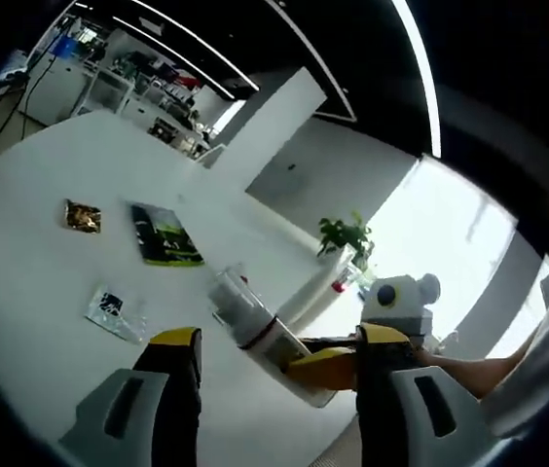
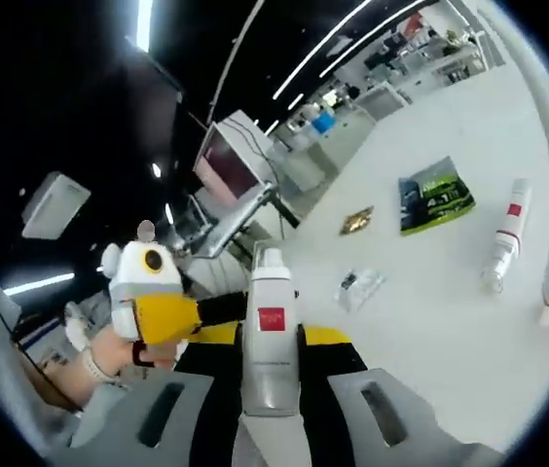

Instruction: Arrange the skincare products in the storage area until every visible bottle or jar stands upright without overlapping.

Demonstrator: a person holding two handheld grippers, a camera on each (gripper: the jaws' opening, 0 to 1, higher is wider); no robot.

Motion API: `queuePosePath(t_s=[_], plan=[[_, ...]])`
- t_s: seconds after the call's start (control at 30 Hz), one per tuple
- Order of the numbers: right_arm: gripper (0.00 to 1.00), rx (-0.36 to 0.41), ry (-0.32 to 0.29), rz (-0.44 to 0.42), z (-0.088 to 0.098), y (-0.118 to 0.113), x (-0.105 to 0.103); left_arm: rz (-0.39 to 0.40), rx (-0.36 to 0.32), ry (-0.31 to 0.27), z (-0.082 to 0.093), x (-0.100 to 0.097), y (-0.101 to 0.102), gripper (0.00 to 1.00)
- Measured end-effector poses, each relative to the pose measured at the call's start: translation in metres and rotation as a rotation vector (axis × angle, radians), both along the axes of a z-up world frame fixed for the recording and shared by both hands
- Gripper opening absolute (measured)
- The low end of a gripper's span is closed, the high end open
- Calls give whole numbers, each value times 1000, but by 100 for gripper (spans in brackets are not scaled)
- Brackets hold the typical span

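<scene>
On the white bench (image 1: 41, 253), just right of the green packet (image 1: 165, 234), a white bottle (image 1: 255, 326) lies tilted, its far end gripped by the right gripper (image 1: 338, 368) coming in from the right; the left gripper (image 1: 274, 375) has its jaws apart around it. In the right gripper view, those jaws are clamped on the bottle's waist, below its red label. It looks a stiff, light, smooth plastic cylinder, likely slippery; hold mid-body, not the cap. A second bottle (image 2: 505, 236) lies flat right of the packet.

In the right gripper view the tongs (image 2: 270, 365) cover the lower end of the white bottle (image 2: 271, 331). The print on the green packet (image 2: 435, 207) is too small to read. In the left gripper view the clear-capped bottle (image 1: 260, 331) is partly hidden behind the yellow tongs (image 1: 328, 368).
</scene>
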State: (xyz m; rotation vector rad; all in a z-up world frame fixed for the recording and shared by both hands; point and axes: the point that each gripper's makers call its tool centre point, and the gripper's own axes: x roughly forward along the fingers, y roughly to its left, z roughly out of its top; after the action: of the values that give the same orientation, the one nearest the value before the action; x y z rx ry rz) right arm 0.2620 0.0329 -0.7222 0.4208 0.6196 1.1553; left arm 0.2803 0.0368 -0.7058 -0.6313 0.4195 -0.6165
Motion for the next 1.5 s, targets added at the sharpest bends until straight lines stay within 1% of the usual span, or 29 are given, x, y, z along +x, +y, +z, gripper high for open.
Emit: queuePosePath(t_s=[0.03, 0.07, 0.13, 0.2, 0.27, 0.33, 0.4, 0.43, 0.5, 0.67, 0.77, 0.83, 0.93, 0.97, 1.03, 1.07, 1.13, 1.23, 1.3, 1.33, 1.43, 1.5], plan=[[21, 0, -10, -1, 2, 0, -1, 6, -17, 4, 2, 0, 0, 56], [21, -4, -37, -5, 6, 1, -1, 20, -29, 2, 3, 1, 1, 56], [21, -36, -116, 2, 9, 1, -1, 18, -44, 1, 6, 0, -1, 51], [21, -42, -153, 11, 13, 2, -3, 17, -57, -7, 10, 0, -2, 47], [21, -54, -203, 14, 18, 4, -5, 16, -66, -12, 10, 2, 2, 45], [21, -89, -264, 16, 20, 4, -4, 16, -67, -17, 11, 3, 0, 43], [21, -98, -293, 18, 23, 5, -4, 18, -91, -20, 14, 4, 0, 41], [21, -119, -320, 18, 24, 4, -3, 15, -108, -18, 16, 3, -3, 39], [21, -135, -356, 22, 26, 5, -4, 18, -114, -20, 17, 2, -6, 34], [21, -143, -376, 31, 26, 3, -4, 41, -134, -11, 16, 3, -1, 26], [21, -150, -390, 36, 25, 4, -6, 40, -120, -16, 18, 0, -9, 26], [21, -160, -414, 36, 24, 4, -6, 35, -123, -10, 17, -1, -10, 25], [21, -178, -486, 33, 28, 1, -4, 36, -137, -6, 18, -1, -11, 25], [21, -187, -511, 35, 29, 1, -4, 34, -149, 0, 18, 0, -9, 25], [21, -231, -566, 47, 27, 0, -4, 24, -151, 15, 17, 0, -9, 24], [21, -236, -575, 46, 27, 0, -4, 22, -150, 16, 17, 1, -9, 24], [21, -249, -577, 54, 25, 0, -6, 13, -149, 18, 17, 0, -11, 23], [21, -267, -616, 62, 25, -2, -6, -1, -149, 24, 18, -1, -12, 21], [21, -294, -614, 67, 20, -2, -6, -7, -138, 34, 17, -2, -15, 20], [22, -302, -626, 69, 20, -2, -6, -9, -138, 37, 17, -2, -15, 19], [22, -310, -609, 63, 18, -3, -6, -14, -126, 38, 18, -3, -17, 17], [22, -321, -610, 61, 18, -2, -5, -12, -101, 34, 19, -2, -16, 17]])
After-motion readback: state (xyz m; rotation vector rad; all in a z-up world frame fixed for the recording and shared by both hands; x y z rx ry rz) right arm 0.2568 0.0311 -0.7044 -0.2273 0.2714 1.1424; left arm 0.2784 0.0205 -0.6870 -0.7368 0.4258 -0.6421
